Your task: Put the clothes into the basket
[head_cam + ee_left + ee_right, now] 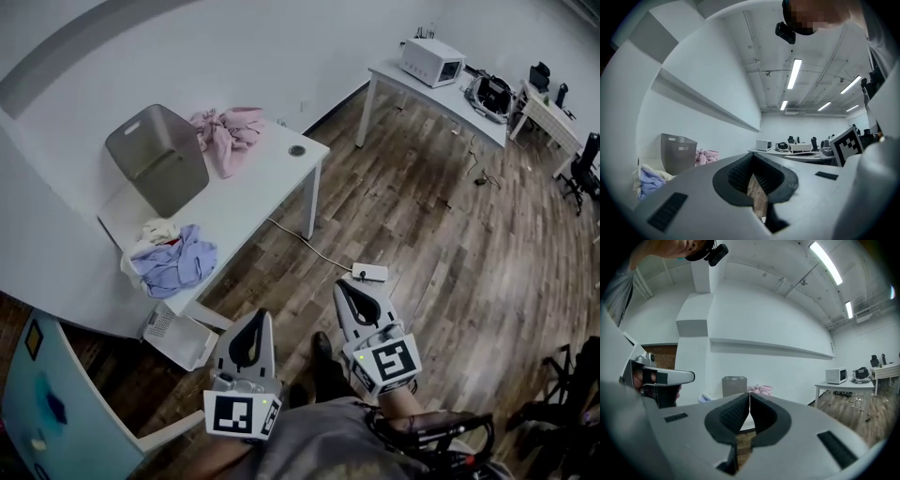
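Flanking the basket [159,159] on the table [267,183]: pink clothes [228,133], blue clothes [175,261]

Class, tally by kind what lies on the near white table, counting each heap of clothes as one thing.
grey basket: 1
heaps of clothes: 2, the pink heap and the blue heap
small dark disc: 1
Total: 4

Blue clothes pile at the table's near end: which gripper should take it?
Left. The left gripper is nearer the blue clothes pile; the right gripper sits farther off over the floor. Both have jaws shut, empty.
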`<action>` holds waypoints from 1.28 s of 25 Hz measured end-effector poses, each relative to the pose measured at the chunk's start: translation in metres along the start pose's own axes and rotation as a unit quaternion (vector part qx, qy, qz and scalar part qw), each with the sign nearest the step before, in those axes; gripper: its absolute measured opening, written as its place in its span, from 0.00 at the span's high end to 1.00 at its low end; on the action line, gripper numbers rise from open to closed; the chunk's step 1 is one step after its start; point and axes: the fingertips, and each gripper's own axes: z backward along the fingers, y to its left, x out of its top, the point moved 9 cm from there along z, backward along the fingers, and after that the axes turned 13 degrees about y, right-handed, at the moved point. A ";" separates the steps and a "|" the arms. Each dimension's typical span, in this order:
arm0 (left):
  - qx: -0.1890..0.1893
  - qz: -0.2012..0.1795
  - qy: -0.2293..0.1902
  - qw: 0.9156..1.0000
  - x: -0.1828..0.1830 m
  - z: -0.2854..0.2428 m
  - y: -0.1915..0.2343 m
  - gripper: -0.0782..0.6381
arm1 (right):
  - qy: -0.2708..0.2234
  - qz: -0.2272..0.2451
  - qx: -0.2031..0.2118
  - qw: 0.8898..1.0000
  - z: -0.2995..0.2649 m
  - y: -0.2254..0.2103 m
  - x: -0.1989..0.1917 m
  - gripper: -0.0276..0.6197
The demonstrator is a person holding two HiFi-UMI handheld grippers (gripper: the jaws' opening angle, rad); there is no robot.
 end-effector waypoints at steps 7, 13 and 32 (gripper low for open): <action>0.008 -0.019 0.032 0.999 0.024 -0.097 -0.001 0.88 | 0.005 -0.023 0.016 1.000 -0.060 -0.081 0.005 0.94; 0.019 -0.039 0.031 0.999 0.056 -0.166 -0.009 0.88 | -0.008 -0.033 0.028 0.999 -0.098 -0.147 0.021 0.94; 0.072 -0.013 0.036 0.997 0.065 -0.253 0.032 0.88 | 0.026 -0.013 0.080 0.996 -0.204 -0.204 0.038 0.94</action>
